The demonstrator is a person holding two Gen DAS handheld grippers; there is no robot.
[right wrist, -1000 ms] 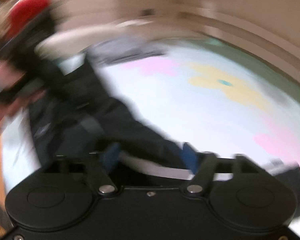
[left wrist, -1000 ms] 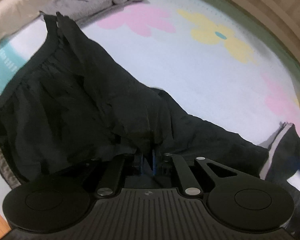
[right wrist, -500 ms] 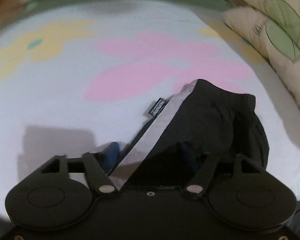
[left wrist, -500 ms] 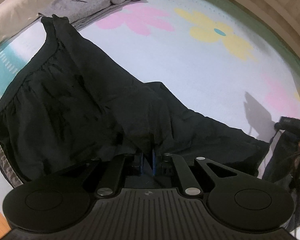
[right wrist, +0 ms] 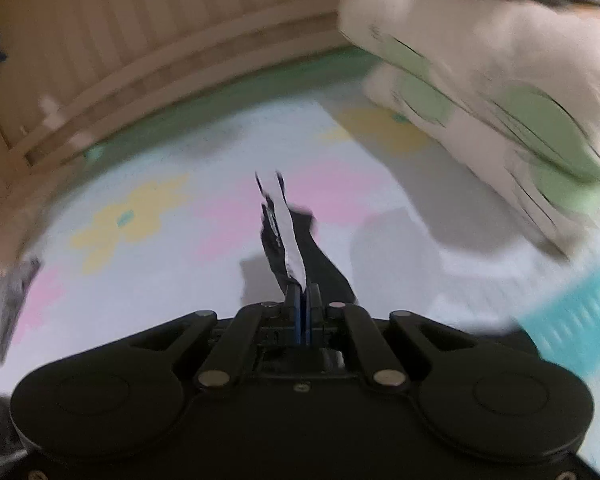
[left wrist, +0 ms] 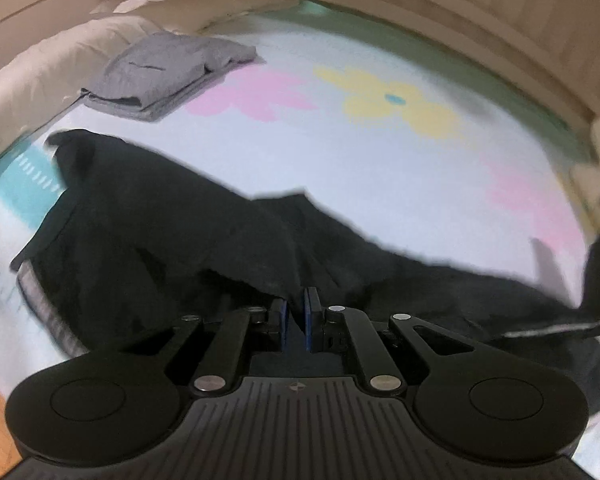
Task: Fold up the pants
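the black pants (left wrist: pixel 172 248) lie spread on the flowery bed sheet (left wrist: pixel 380 168), near its front edge. the left hand-held gripper (left wrist: pixel 296 312) is squeezed tight on a fold of the dark cloth. the right hand-held gripper (right wrist: pixel 302 300) has just closed on the end with the white stripe (right wrist: pixel 290 236), and that end sticks up between its pads. the picture is blurry, so the bite looks small, i think. if the two pull too hard apart, the stripe end could slip out and flop down. then the fold would go crooked. the pants could also slide toward the gray folded clothes (left wrist: pixel 168 72) at the far left corner.
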